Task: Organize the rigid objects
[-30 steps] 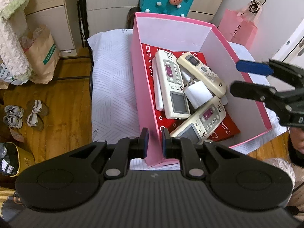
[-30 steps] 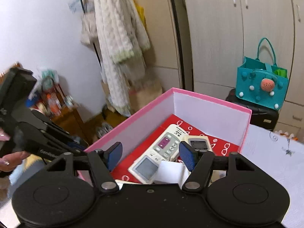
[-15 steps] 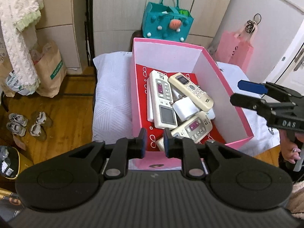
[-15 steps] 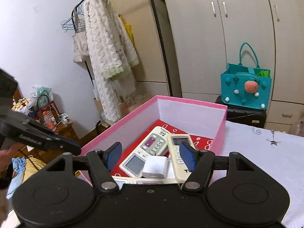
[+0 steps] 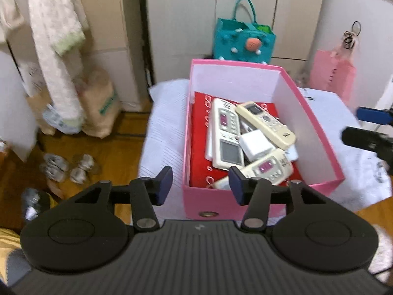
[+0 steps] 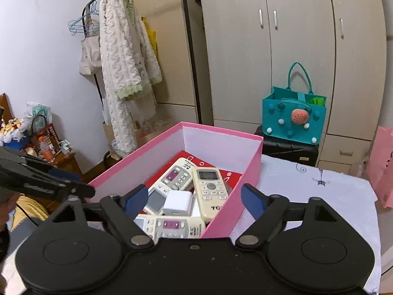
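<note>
The pink box (image 5: 245, 211) sits mid-frame on a white cloth (image 5: 167, 132), holding several remotes (image 5: 224, 135) and a white charger (image 5: 255, 145), perhaps atop another remote. The left gripper (image 5: 200, 184) and the right gripper (image 6: 194, 200) are both opening, gripping nothing.

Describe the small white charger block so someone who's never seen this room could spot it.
Find the open pink box on the white-covered table. Inside, on a red liner, lies a pile of long cream remotes. The charger block sits on top in the middle: plain white, squarish, with no buttons or screen.
</note>
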A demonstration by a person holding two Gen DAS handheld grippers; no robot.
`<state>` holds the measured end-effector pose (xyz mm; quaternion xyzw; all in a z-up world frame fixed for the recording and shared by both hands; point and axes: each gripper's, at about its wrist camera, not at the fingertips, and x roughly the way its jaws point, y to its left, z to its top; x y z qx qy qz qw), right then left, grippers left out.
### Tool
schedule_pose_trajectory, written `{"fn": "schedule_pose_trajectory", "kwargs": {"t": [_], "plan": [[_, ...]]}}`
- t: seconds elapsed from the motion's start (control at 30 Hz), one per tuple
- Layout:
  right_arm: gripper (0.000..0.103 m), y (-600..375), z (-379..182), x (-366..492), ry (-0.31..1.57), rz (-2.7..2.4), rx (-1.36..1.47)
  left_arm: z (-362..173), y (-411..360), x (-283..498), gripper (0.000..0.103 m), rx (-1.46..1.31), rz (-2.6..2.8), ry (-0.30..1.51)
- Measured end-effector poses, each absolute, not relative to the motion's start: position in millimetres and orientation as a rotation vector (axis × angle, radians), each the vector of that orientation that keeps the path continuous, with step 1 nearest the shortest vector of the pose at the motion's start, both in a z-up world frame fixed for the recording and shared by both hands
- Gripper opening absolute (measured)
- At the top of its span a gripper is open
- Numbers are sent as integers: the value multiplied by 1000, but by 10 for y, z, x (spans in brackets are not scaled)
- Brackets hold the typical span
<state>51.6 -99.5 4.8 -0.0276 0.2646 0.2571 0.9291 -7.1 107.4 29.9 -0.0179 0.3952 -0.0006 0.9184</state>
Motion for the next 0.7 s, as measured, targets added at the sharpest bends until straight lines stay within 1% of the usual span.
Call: {"fn": "schedule_pose_trajectory", "kwargs": {"t": [0.13,0.3,0.47,0.7], "plan": [[93,-1046,43,430,580,469,-47,269,991,-149,59,-50,-19,815],[96,-1146,20,281,612,418,-11,214,880,-256,60,-60,-33,837],[97,-1202,27,137,603,431,6,241,763,-383,66,-37,-43,808],[97,-1207,113,-20,575,398,-52,231,610,-476,66,-27,-78,796]]}}
